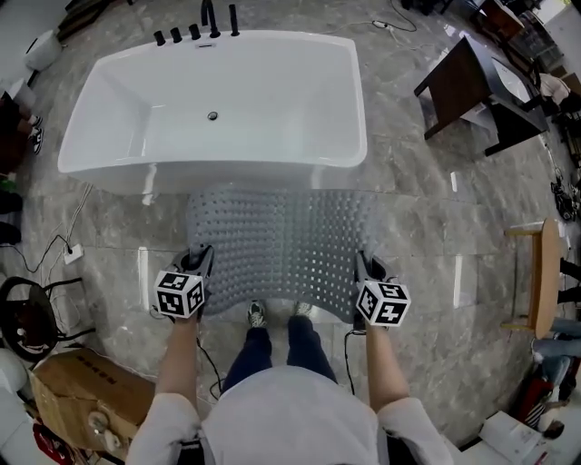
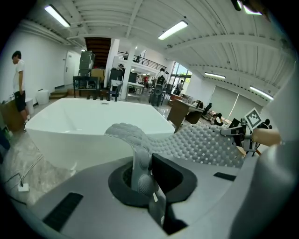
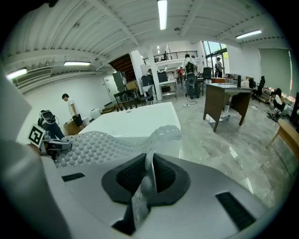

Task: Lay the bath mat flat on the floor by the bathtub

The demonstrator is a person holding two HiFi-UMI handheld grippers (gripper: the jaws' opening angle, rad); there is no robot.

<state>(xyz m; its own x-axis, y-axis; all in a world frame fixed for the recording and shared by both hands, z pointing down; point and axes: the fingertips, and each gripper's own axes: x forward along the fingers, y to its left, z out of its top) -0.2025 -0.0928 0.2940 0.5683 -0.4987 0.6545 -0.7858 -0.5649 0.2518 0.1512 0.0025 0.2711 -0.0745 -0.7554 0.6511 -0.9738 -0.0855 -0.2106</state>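
Observation:
A grey, knobbly bath mat [image 1: 281, 241] with small holes hangs stretched between my two grippers, in front of the white bathtub [image 1: 218, 100]. Its far edge lies close against the tub's near side; its near edge is lifted above the person's shoes. My left gripper [image 1: 194, 268] is shut on the mat's near left corner, and the mat [image 2: 140, 158] runs pinched between the jaws in the left gripper view. My right gripper [image 1: 365, 272] is shut on the near right corner, where the mat [image 3: 148, 161] stands as a thin fold between the jaws.
Black taps [image 1: 195, 27] stand at the tub's far rim. A dark table [image 1: 477, 86] is at the far right, a wooden stool [image 1: 536, 277] at the right, a cardboard box [image 1: 86, 390] at the near left. Cables and a socket [image 1: 73, 252] lie left of the mat on the marble floor.

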